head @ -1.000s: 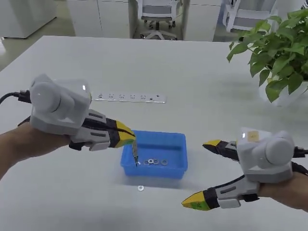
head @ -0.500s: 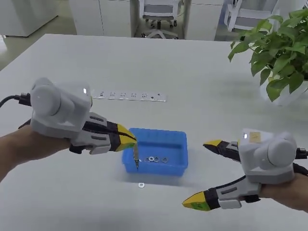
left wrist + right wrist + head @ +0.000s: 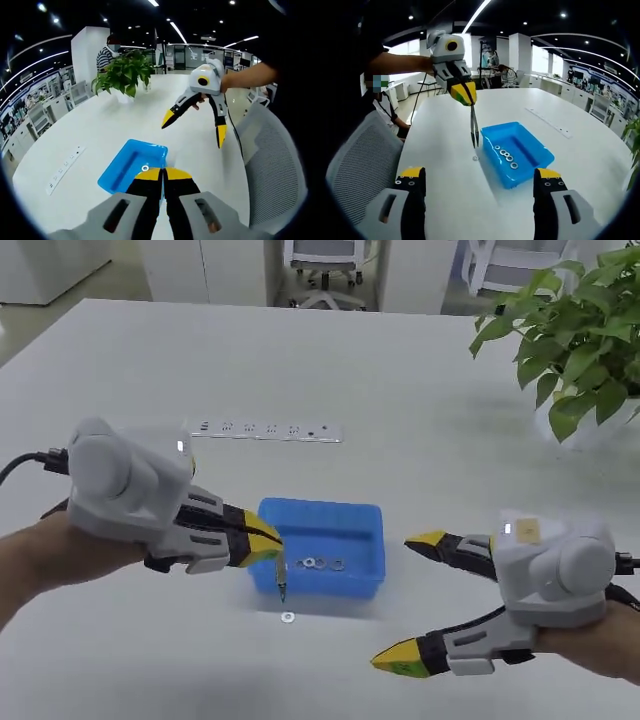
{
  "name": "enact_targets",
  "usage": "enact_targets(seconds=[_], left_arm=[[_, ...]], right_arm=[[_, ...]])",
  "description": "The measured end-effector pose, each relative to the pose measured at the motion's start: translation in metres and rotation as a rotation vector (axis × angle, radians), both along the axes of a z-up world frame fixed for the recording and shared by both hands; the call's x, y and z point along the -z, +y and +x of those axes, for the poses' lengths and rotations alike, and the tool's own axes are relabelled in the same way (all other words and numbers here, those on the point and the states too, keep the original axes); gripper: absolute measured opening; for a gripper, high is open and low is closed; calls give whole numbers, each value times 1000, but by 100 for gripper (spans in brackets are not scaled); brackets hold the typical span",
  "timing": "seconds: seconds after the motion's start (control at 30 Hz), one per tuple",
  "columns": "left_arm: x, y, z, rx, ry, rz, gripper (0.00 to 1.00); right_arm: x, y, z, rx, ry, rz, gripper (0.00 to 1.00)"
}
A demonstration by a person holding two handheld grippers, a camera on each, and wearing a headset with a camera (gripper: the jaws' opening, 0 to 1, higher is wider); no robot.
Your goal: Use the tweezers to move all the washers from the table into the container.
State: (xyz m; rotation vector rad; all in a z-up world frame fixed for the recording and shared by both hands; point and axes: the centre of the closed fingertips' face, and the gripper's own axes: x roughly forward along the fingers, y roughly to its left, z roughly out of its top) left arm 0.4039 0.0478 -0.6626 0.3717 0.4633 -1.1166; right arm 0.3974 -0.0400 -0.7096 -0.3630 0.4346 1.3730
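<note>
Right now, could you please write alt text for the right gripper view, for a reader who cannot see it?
The left gripper, shut on tweezers, points them down at a lone washer on the white table, just beside a blue container holding several washers. The right gripper stands wide open at the bottom of the view.
</note>
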Motion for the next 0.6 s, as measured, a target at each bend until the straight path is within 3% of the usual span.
enact_targets(seconds=[0.6], left_arm=[[18, -2, 2, 8, 23, 1, 5]], right_arm=[[8, 11, -5, -43, 12, -8, 81]])
